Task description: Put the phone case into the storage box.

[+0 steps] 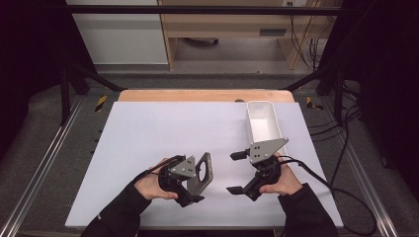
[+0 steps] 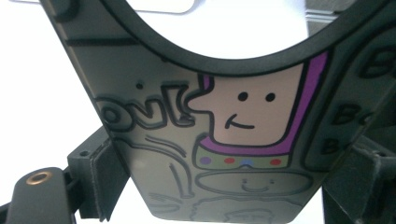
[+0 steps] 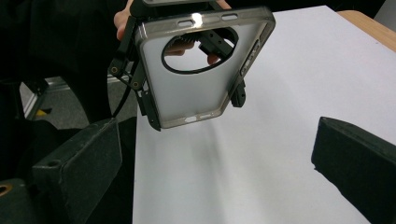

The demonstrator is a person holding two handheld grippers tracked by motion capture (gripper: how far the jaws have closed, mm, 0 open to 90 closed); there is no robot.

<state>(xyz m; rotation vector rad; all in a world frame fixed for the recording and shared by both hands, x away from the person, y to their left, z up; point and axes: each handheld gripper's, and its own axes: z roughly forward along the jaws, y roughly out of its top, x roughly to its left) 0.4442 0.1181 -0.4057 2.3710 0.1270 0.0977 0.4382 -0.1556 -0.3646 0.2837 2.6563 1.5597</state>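
Above white table (image 1: 148, 133), left gripper (image 1: 190, 190) jaws clamp phone case (image 1: 201, 174) upright; right gripper (image 1: 237, 173) jaws gape.

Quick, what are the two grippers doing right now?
Left gripper: shut on the phone case, held off the table.
Right gripper: open, holding nothing.
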